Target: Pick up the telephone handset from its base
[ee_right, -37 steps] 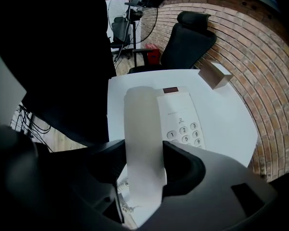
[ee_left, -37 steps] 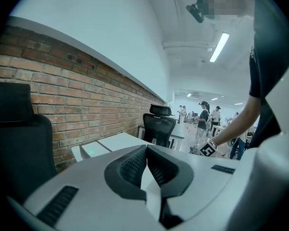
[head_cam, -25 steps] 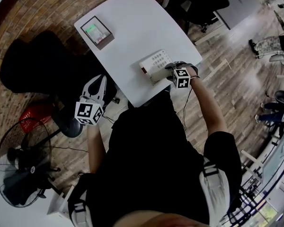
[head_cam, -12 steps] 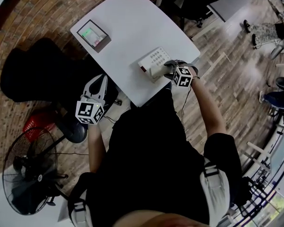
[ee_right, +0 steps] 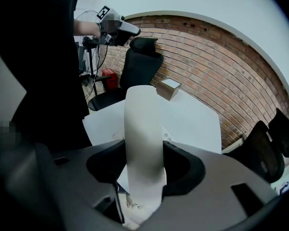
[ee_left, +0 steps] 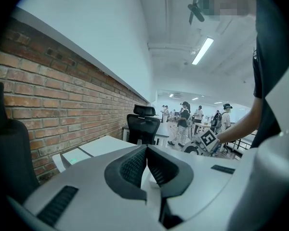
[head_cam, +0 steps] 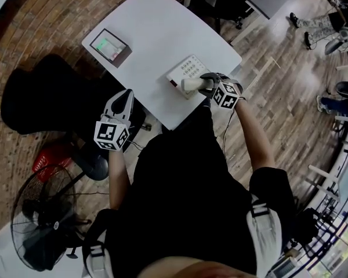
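Observation:
The white telephone handset (ee_right: 143,143) stands between the pads of my right gripper (ee_right: 144,170), which is shut on it. In the head view the handset (head_cam: 195,85) is lifted just off the white telephone base (head_cam: 185,71), whose keypad faces up near the table's front edge, with my right gripper (head_cam: 209,86) at its near end. My left gripper (head_cam: 120,104) hangs off the table's left side, beside the edge. Its jaws are shut with nothing between them (ee_left: 145,165).
A small grey box with a green screen (head_cam: 111,46) sits at the far left of the white table (head_cam: 156,28). Black office chairs (head_cam: 35,91) stand left and behind. A floor fan (head_cam: 40,225) and a red basket (head_cam: 49,155) are on the floor at left.
My right gripper has risen and rolled with the handset, lifting it off the base. The left gripper has stayed about where it was.

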Demonstrator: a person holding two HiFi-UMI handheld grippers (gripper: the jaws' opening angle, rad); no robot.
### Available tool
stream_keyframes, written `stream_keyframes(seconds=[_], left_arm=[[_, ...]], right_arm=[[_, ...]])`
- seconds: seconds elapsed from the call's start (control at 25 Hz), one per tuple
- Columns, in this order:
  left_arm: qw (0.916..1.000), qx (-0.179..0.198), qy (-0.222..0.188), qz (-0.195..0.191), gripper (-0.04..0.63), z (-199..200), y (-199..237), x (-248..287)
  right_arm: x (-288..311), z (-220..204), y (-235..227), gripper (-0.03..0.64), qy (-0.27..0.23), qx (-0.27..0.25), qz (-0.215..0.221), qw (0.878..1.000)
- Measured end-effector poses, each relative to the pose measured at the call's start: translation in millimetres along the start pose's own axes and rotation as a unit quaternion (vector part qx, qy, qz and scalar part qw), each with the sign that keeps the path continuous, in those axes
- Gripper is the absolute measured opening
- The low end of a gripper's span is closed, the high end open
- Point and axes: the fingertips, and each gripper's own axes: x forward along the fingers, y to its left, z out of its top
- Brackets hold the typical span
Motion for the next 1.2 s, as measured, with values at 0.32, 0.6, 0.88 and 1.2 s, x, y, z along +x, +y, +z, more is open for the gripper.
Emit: stream_keyframes(seconds=[0.32, 0.6, 0.88, 1.2], left_arm=[[0.9994, 0.012, 0.008, -0.031, 0.018, -2, -10, 6], [0.9981, 0.02, 0.012, -0.057, 0.018, -1, -19, 9], [0.9961, 0.03, 0.017, -0.081, 0.02, -3, -27, 5], [0.9943, 0.032, 0.022, -0.099, 0.019, -7, -27, 4]], right_arm=[[-22, 13, 2, 0.212, -0.045, 0.062, -0.043, 0.996], [-37, 18, 7, 0.21, -0.072, 0.108, -0.079, 0.988], [-62, 34, 7, 0.21, -0.154, 0.224, -0.111, 0.956], [-83, 39, 6, 0.21, -0.227, 0.297, -0.15, 0.915]])
